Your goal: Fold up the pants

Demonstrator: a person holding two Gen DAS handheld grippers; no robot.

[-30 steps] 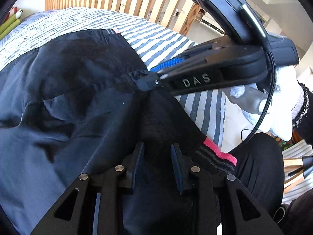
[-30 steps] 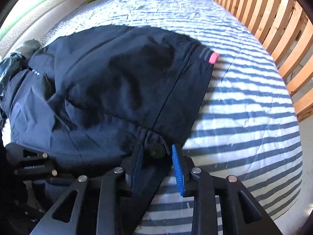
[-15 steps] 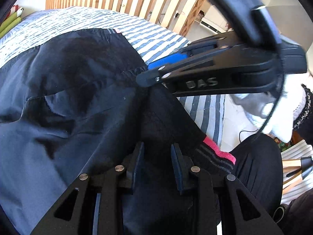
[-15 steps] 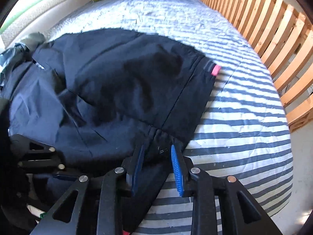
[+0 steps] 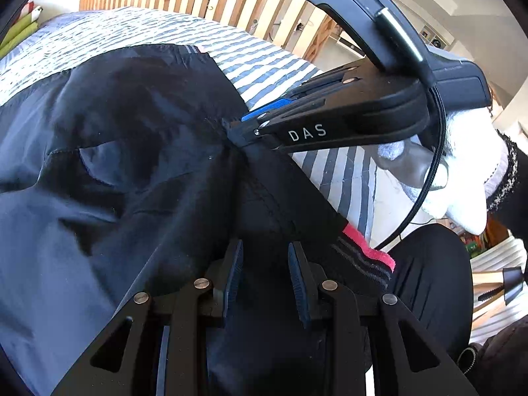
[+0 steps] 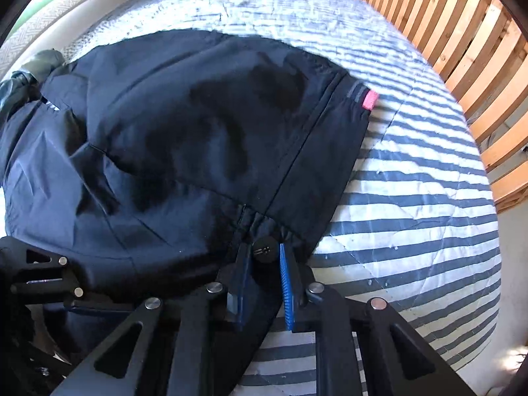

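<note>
Pants (image 6: pixel 184 138) lie spread across the striped bed (image 6: pixel 412 198), near edge hanging off toward me. My right gripper (image 6: pixel 265 257) has just been closing: a second ago it stood wider around the bunched cloth by the black button (image 6: pixel 263 249), now it has narrowed on that bunch and seems to pinch it. In the left view its tip bites the fabric. Left gripper (image 5: pixel 265 272) unchanged, part open, dark fabric between the pads (image 5: pixel 298 280); can't tell if they press. Pink tag (image 6: pixel 370 99) marks the far corner. Reads as right grasp nearly secured, so the fold lift looks next.
</note>
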